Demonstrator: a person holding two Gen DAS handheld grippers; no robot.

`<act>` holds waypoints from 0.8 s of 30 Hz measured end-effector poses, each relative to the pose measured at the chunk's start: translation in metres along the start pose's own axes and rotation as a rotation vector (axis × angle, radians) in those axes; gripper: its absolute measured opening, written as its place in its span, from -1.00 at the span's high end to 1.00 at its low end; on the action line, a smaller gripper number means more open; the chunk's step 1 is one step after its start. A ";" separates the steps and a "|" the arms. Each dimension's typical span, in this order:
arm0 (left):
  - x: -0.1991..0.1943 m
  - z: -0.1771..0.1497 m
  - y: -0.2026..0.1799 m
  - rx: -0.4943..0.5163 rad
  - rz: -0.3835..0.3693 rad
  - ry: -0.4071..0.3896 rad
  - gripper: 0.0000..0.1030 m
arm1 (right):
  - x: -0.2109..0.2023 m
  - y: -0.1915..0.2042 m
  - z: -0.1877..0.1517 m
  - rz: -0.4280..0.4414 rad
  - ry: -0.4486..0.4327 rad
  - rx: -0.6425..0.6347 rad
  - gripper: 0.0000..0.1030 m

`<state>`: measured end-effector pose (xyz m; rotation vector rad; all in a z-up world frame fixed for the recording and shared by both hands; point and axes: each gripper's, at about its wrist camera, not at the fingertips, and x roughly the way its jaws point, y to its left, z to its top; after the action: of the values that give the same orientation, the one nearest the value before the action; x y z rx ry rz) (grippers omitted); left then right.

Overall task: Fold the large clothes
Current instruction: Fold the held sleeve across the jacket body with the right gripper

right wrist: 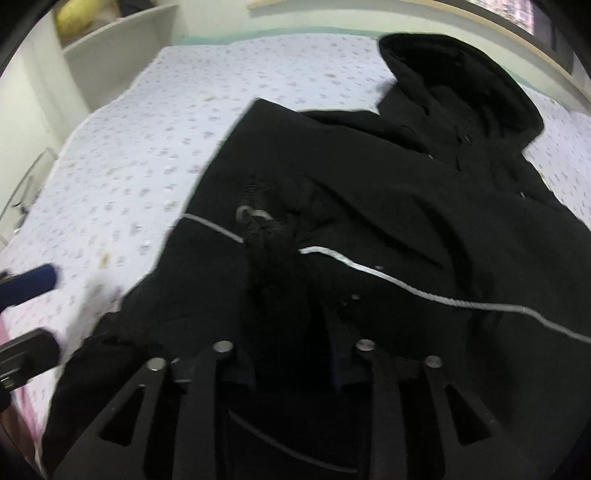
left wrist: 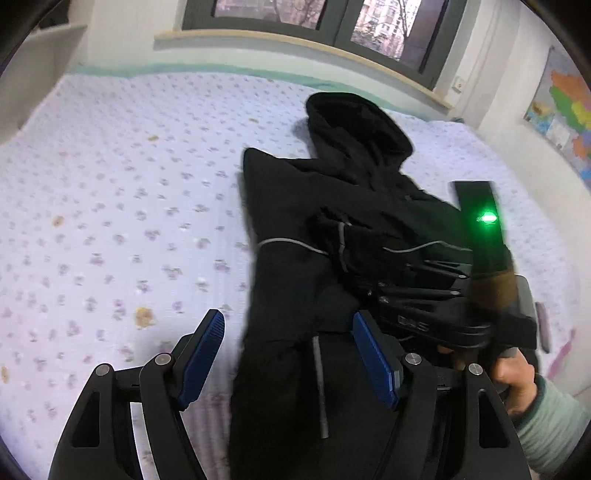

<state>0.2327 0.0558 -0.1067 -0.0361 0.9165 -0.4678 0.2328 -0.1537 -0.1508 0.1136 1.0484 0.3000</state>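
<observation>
Floral bed sheet carries your black hooded jacket, 1 sleeve already folded across the body, hood and hem still unfolded; left gripper fingers are spread empty, right gripper fingers partly parted over cloth.

Soft, even daylight is admitted through the window at the top of the left wrist view, and only faint shadows are cast on the bedspread. Strong fisheye bending and dark corner vignetting are seen in both views. Motion blur is spread over the right wrist view. Detail is lost in the black jacket. A green indicator light is bloomed with glare.
</observation>
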 end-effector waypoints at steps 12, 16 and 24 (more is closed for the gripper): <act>0.069 0.045 -0.016 -0.238 -0.191 0.127 -0.43 | -0.139 -0.108 -0.030 -0.155 -0.191 0.073 -0.18; 0.093 0.048 -0.035 -0.235 -0.216 0.152 -0.43 | -0.157 -0.156 -0.047 -0.260 -0.167 0.124 -0.18; 0.095 0.063 -0.053 -0.182 -0.112 0.073 0.61 | -0.167 -0.208 -0.070 -0.319 -0.117 0.228 -0.18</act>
<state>0.3103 -0.0407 -0.1283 -0.2381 1.0307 -0.4905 0.1344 -0.4054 -0.0955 0.1637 0.9650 -0.1146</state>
